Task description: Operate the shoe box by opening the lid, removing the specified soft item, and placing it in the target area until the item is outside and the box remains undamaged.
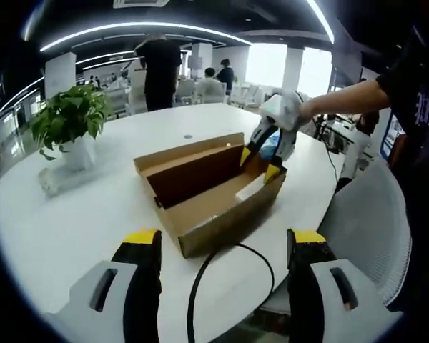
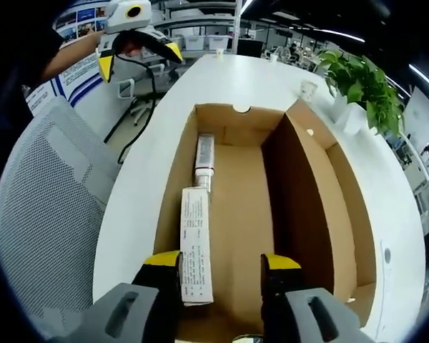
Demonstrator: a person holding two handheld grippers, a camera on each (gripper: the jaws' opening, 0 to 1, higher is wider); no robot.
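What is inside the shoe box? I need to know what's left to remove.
The shoe box holds a long white carton and a tube beyond it. The right tongs cover the near end.

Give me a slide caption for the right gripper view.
Right gripper, open, hovers over the open brown cardboard shoe box holding a white tube on the white table.

A broad white oval bench (image 1: pixel 71 214) takes up the foreground of an open-plan office. A leafy green plant in a white pot (image 1: pixel 71 125) stands on it. A grey mesh-backed chair (image 2: pixel 43 214) sits at the bench's edge. Curved strip lights (image 1: pixel 143 30) run across the dark ceiling, bright windows (image 1: pixel 286 68) glow between white columns, and people (image 1: pixel 161 68) stand farther back among desks.
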